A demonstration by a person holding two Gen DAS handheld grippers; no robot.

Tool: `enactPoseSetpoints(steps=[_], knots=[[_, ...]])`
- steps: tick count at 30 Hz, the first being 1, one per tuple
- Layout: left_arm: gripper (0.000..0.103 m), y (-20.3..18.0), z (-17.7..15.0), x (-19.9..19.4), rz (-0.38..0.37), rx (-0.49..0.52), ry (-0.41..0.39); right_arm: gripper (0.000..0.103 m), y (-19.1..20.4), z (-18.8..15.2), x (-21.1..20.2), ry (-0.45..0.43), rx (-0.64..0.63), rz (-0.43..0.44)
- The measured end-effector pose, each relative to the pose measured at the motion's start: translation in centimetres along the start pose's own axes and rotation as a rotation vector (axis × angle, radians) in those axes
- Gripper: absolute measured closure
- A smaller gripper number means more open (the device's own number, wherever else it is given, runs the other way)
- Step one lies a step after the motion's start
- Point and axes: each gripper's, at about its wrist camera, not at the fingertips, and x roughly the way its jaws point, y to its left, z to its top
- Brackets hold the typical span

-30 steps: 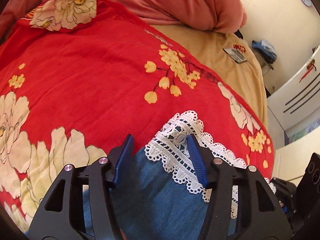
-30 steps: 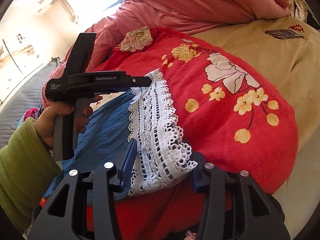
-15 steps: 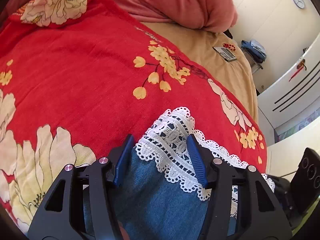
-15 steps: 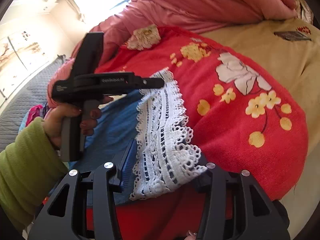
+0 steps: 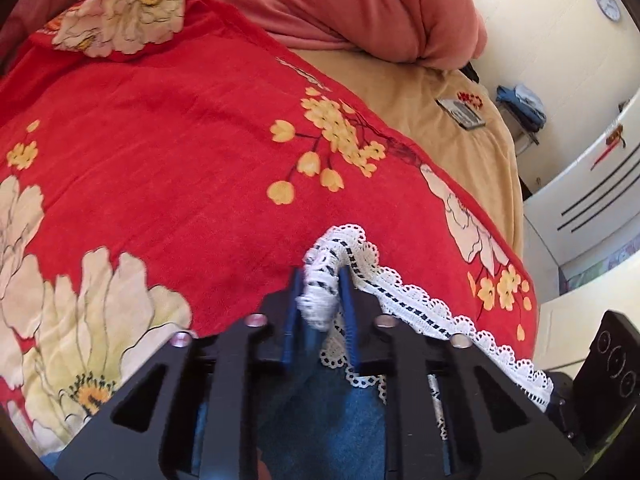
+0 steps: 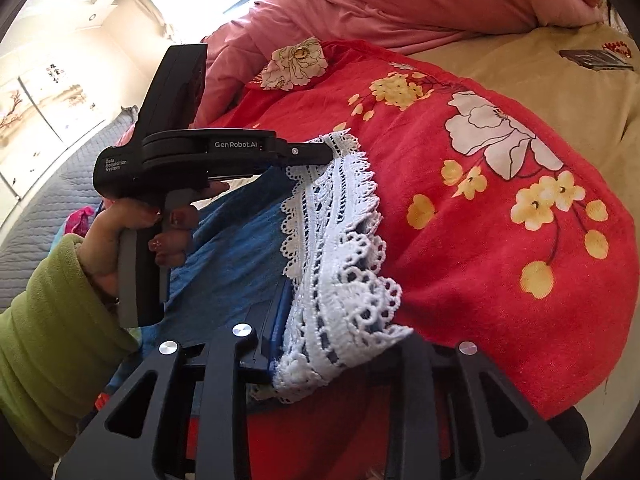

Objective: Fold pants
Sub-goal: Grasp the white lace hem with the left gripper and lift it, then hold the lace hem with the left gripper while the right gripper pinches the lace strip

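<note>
The pants are blue denim [image 6: 236,248] with a white lace hem [image 6: 340,248], lying on a red flowered blanket [image 5: 168,152]. My left gripper [image 5: 320,300] is shut on the far corner of the lace hem [image 5: 320,292]; it also shows from the side in the right wrist view [image 6: 320,152]. My right gripper [image 6: 332,356] sits at the near corner of the hem. Its left blue finger [image 6: 280,320] presses the denim edge. The lace covers its right finger, so its state is unclear.
A pink duvet [image 5: 360,4] is heaped at the head of the bed. A tan sheet [image 6: 560,92] lies to the right, with a small dark flat object [image 5: 460,114] on it. A white cabinet [image 5: 592,200] stands past the bed's right edge.
My left gripper has closed on the lace hem corner; it was open around it before. The right gripper's jaws have narrowed around the near corner of the hem.
</note>
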Motion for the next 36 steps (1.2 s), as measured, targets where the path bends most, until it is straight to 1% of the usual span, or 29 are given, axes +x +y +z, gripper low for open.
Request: enactPoseSetpoints(steps=[2, 5, 9, 11, 13, 18, 21, 24, 27, 29, 30, 31, 32, 33, 34, 36], knots=[[0.095, 0.4, -0.1, -0.7, -0.036, -0.024, -0.022, 0.078, 0.0, 0.0, -0.3, -0.013, 0.003, 0.022], [0.096, 0.6, -0.5, -1.9, -0.069, -0.028, -0.054, 0.080, 0.4, 0.0, -0.9, -0.041, -0.016, 0.057], [0.096, 0.9, -1.4, -4.4, -0.132, -0.035, -0.112, 0.080, 2.4, -0.3, -2.1, -0.094, -0.101, 0.102], [0.096, 1.1, -1.9, -5.7, -0.148, -0.041, -0.137, 0.080, 3.6, -0.2, -2.4, -0.098, -0.128, 0.116], [0.096, 1.7, -2.6, -7.2, -0.167, -0.052, -0.168, 0.080, 4.9, -0.1, -2.6, -0.103, -0.146, 0.158], [0.096, 3.5, -4.1, -10.7, -0.174, -0.085, -0.235, 0.080, 9.1, 0.3, -2.6, -0.098, -0.242, 0.205], [0.096, 5.2, -5.9, -13.3, -0.163, -0.111, -0.281, 0.080, 12.2, 0.0, -1.8, -0.080, -0.325, 0.215], [0.096, 7.2, -7.9, -14.9, -0.145, -0.157, -0.309, 0.080, 14.8, -1.0, -0.2, -0.042, -0.403, 0.214], [0.096, 9.1, -9.9, -15.6, -0.104, -0.227, -0.296, 0.080, 16.7, -2.4, 2.4, 0.018, -0.484, 0.197], [0.091, 10.2, -11.0, -15.9, -0.057, -0.291, -0.281, 0.080, 17.4, -3.4, 3.9, 0.067, -0.520, 0.186], [0.085, 10.9, -11.6, -16.3, -0.036, -0.330, -0.278, 0.080, 17.8, -3.9, 4.4, 0.079, -0.537, 0.179], [0.079, 11.7, -12.3, -16.9, -0.038, -0.370, -0.288, 0.080, 18.3, -4.4, 4.9, 0.093, -0.564, 0.169], [0.077, 12.5, -13.1, -17.7, -0.054, -0.423, -0.309, 0.080, 18.7, -4.8, 5.2, 0.098, -0.590, 0.161], [0.072, 13.1, -13.6, -18.3, -0.068, -0.452, -0.325, 0.080, 19.0, -5.0, 5.4, 0.101, -0.609, 0.152], [0.063, 14.0, -14.7, -19.4, -0.100, -0.510, -0.362, 0.079, 19.4, -5.3, 5.5, 0.105, -0.629, 0.149], [0.057, 15.1, -16.0, -20.3, -0.142, -0.572, -0.392, 0.078, 20.1, -6.1, 5.6, 0.105, -0.663, 0.149]])
